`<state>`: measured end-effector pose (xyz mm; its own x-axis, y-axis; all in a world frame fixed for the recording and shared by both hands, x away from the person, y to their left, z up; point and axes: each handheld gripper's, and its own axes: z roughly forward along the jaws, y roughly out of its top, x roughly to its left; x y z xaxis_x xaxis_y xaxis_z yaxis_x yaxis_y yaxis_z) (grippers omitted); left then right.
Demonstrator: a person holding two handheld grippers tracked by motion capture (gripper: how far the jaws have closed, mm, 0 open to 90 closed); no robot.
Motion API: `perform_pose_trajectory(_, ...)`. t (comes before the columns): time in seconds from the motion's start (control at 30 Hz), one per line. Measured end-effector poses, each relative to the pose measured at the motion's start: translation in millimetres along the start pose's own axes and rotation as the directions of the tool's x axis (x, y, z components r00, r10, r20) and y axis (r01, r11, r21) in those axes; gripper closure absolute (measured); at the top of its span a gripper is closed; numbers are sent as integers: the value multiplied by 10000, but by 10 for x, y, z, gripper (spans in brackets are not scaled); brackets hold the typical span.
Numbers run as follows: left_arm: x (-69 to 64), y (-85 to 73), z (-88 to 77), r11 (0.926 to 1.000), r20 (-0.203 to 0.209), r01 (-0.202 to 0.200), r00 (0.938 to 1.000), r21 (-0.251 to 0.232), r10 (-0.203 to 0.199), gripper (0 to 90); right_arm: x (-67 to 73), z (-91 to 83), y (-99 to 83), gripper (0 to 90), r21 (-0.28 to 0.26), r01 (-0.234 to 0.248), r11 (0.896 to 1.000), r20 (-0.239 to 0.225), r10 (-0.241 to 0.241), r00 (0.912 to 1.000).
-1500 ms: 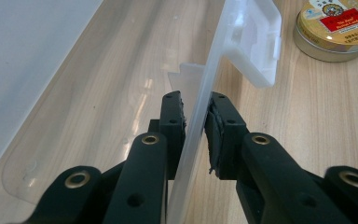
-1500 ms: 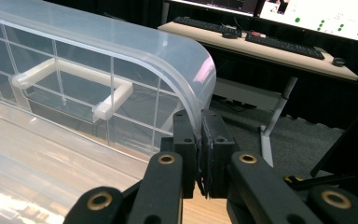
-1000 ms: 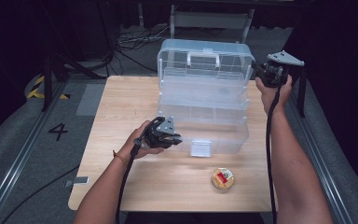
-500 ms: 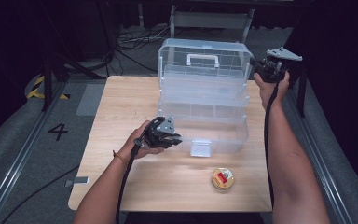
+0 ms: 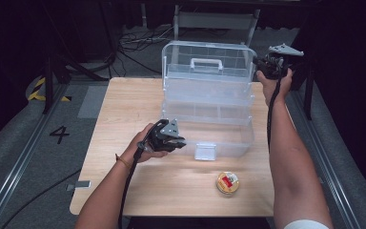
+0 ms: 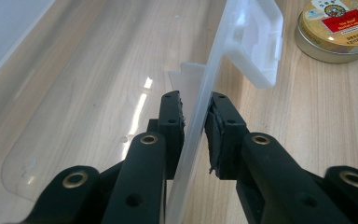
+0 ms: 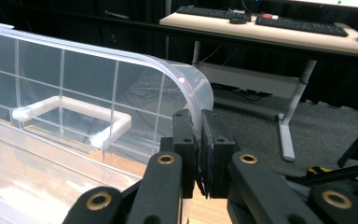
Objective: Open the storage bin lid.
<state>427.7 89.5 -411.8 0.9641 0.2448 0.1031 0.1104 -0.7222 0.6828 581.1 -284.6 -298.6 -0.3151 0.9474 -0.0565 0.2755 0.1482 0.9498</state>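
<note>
- The clear storage box (image 5: 208, 114) stands on the wooden table (image 5: 124, 119), its lid (image 5: 207, 59) raised upright at the far side.
- The right gripper (image 5: 262, 67) is clamped on the lid's rounded corner; the right gripper view shows the plastic edge (image 7: 196, 105) pinched between its jaws, where the high view is too small to tell.
- The left gripper (image 5: 178, 142) grips the box's near front wall (image 6: 200, 116), one jaw inside, one outside.
- The white latch (image 6: 256, 44) is partly hidden behind that wall's rim.
- A round tin (image 5: 227, 182) lies near the box's front; the left gripper view cuts off its edge, and its label (image 6: 345, 21) is probably too blurred to read.
</note>
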Motion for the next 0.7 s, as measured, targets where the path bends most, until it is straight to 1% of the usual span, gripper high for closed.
perform_pose_trajectory(0.07,0,8,-1,9998,-52,-133,9999,132,134,777,-24,15,1,859,82,-21,10000,-87,22,10000)
perform_pose_trajectory(0.1,-1,10,-2,9998,-39,-140,9999,150,140,780,-42,31,2,859,74,-131,9999,-207,132,9997)
perform_pose_trajectory(0.13,-3,11,-1,9998,50,-146,9999,141,146,782,-49,39,6,859,148,-87,9999,-193,90,9998)
perform_pose_trajectory(0.23,-34,19,-4,9995,-17,-203,9998,223,203,788,-56,80,26,858,263,-62,9996,-361,72,9993)
perform_pose_trajectory(0.3,-44,17,-8,9995,-28,-233,9997,228,233,790,-56,114,39,858,357,-16,9994,-395,30,9992)
perform_pose_trajectory(0.43,-52,11,-19,9993,18,-236,9997,274,235,792,-60,155,45,856,510,48,9987,-368,-29,9993)
perform_pose_trajectory(0.47,-55,6,-22,9994,7,-237,9997,249,237,791,-70,172,45,856,610,-36,9981,-397,60,9992)
perform_pose_trajectory(0.53,-63,-5,-26,9997,6,-163,9999,191,163,789,-83,219,47,852,806,69,9967,-370,-39,9993)
perform_pose_trajectory(0.57,-63,-5,-26,9997,6,-163,9999,191,163,788,-83,219,47,852,806,69,9967,-370,-39,9993)
perform_pose_trajectory(0.63,-75,-8,-23,9998,-13,-111,9999,141,111,788,-84,242,50,849,834,248,9962,-422,-214,9989)
perform_pose_trajectory(0.7,-92,-5,-24,9999,-33,-66,10000,159,67,787,-120,288,47,848,942,172,9954,-565,-119,9983)
